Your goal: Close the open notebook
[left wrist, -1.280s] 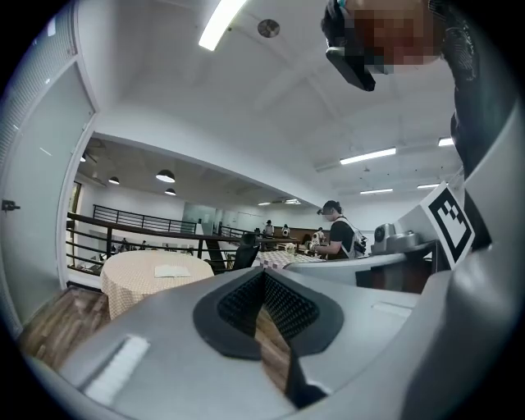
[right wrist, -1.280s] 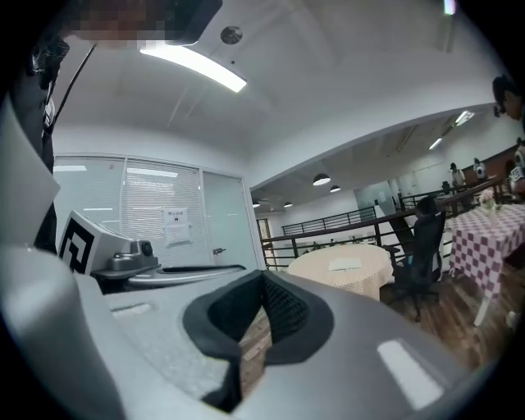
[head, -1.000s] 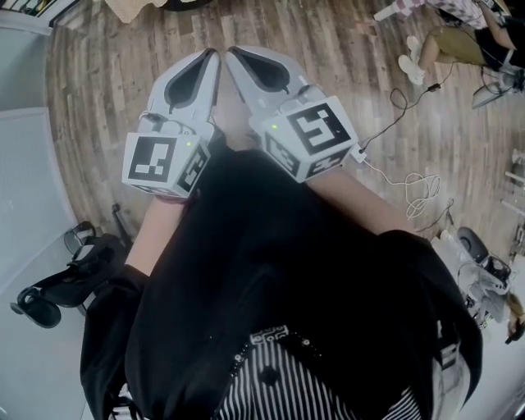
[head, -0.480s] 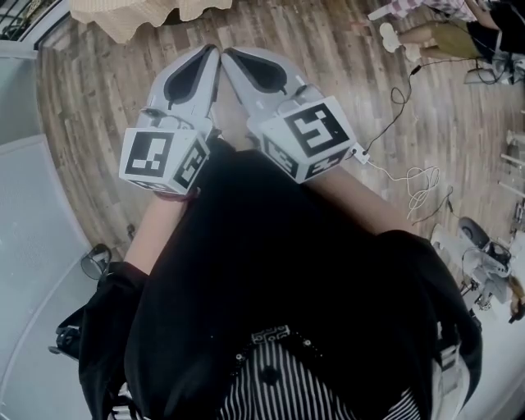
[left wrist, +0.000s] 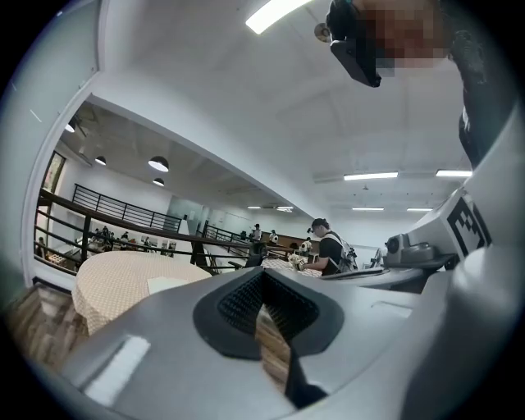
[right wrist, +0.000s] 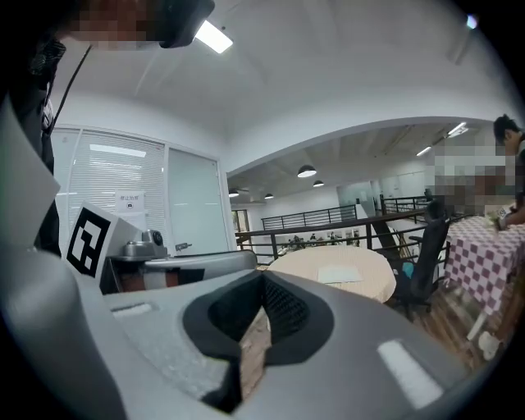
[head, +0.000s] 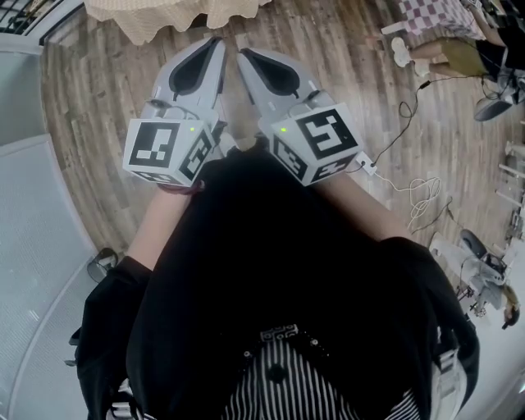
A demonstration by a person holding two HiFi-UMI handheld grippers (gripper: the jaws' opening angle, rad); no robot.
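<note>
Left tool (head: 215, 47), right tool (head: 246, 57) — both closed, empty.

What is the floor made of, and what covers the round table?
The floor looks like wood or wood-look planks: long brown strips with grain lines and a slight sheen. The round table wears what seems a soft beige cloth, matte and finely checked; its edge hangs in wavy folds.

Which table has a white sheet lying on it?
The round table with the beige cloth carries the white sheet; the other table, at right, wears a checked cloth.
</note>
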